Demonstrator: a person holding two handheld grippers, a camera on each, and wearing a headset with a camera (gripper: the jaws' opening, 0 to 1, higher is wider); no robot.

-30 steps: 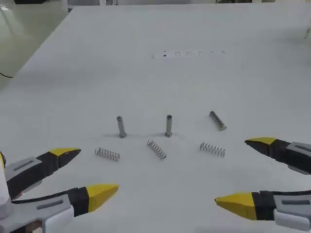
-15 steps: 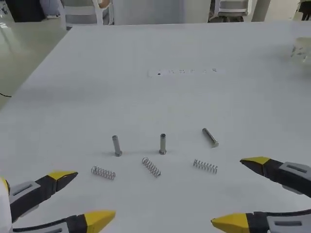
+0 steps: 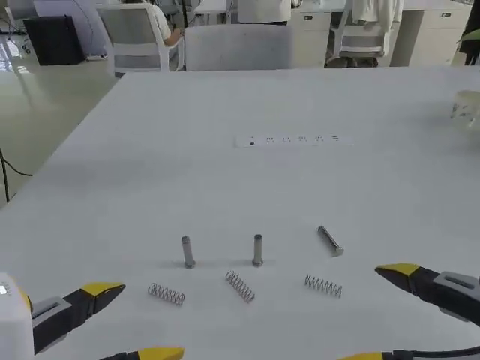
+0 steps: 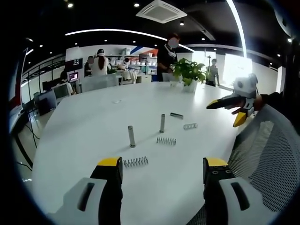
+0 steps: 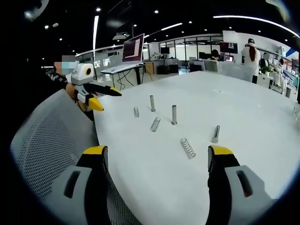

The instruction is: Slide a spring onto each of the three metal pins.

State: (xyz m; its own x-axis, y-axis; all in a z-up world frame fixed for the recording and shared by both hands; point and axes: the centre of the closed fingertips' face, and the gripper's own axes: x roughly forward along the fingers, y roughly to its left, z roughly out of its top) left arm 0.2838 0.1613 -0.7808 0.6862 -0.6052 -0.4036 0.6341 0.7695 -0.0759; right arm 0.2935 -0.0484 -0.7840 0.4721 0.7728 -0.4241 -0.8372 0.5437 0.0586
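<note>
Three grey metal pins, head view: left pin [image 3: 187,252] and middle pin [image 3: 258,250] stand upright on my white table [image 3: 300,187]; right pin [image 3: 330,241] lies flat.
Small coiled wire springs, head view: left spring [image 3: 166,294], middle spring [image 3: 240,286], right spring [image 3: 323,286], one loose before each pin.
Left gripper view: my yellow-tipped left gripper [image 4: 163,163] gapes, empty.
Right gripper view: my yellow-tipped right gripper [image 5: 157,151] gapes, empty.

Open-plan office: big white table [image 3: 300,105], chairs [image 3: 236,46] along frame top, monitor [image 5: 133,48] on a desk upper left, ceiling air-con unit [image 4: 161,10] at top, potted plant [image 4: 190,71] upper centre.
</note>
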